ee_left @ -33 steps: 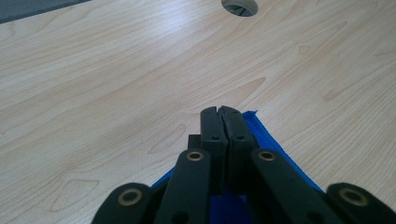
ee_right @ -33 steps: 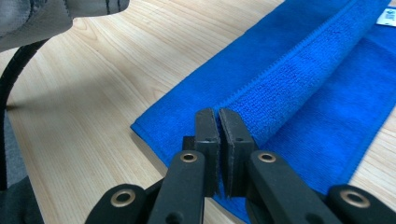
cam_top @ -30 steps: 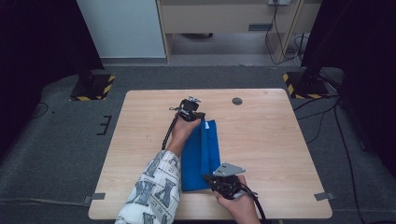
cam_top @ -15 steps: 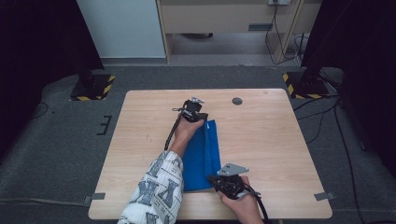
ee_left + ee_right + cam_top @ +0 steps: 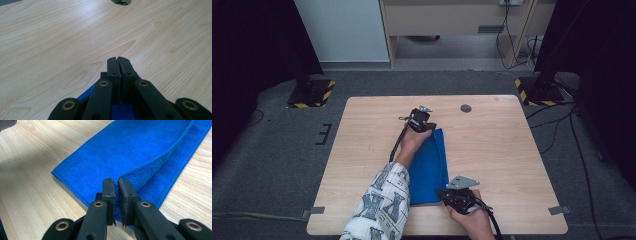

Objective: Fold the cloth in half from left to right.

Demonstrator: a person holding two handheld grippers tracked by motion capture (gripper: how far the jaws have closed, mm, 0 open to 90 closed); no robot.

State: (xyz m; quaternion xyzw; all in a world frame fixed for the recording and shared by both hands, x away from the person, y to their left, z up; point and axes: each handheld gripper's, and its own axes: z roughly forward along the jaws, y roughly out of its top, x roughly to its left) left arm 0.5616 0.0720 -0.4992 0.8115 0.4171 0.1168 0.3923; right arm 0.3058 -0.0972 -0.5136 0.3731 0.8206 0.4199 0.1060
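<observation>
Blue microfibre cloth [image 5: 428, 167] folded lengthwise, flat on the wooden counter [image 5: 362, 150], stretched between the two sets of fingers.

Left gripper [image 5: 427, 125] at the far end of the cloth, held in the left hand [image 5: 413, 141], patterned sleeve [image 5: 379, 210] trailing toward the near counter edge. In the left gripper view: fingers [image 5: 113, 68] pressed together, tips meeting, blue cloth [image 5: 125, 110] visible beneath and behind them, its corner pinched between the pads; bare counter [image 5: 62, 37] ahead of the tips; dark round hole [image 5: 120, 1] in the counter farther ahead, at the top edge of the frame.

Right gripper [image 5: 447, 192] at the near right corner of the cloth, held in the right hand [image 5: 472, 220], grey three-cornered plate [image 5: 462, 182] on top. In the right gripper view: fingers [image 5: 108, 191] closed to a narrow slit on the near edge of the cloth [image 5: 130, 152], upper layer lifted slightly off the lower one just ahead of the tips, forming a raised fold running away to the upper right; lower layer flat on the counter [image 5: 30, 190] to both sides of the fingers.

Round hole [image 5: 466, 108] also in the high view, beyond and to the right of the left fingers, well apart from the cloth.
</observation>
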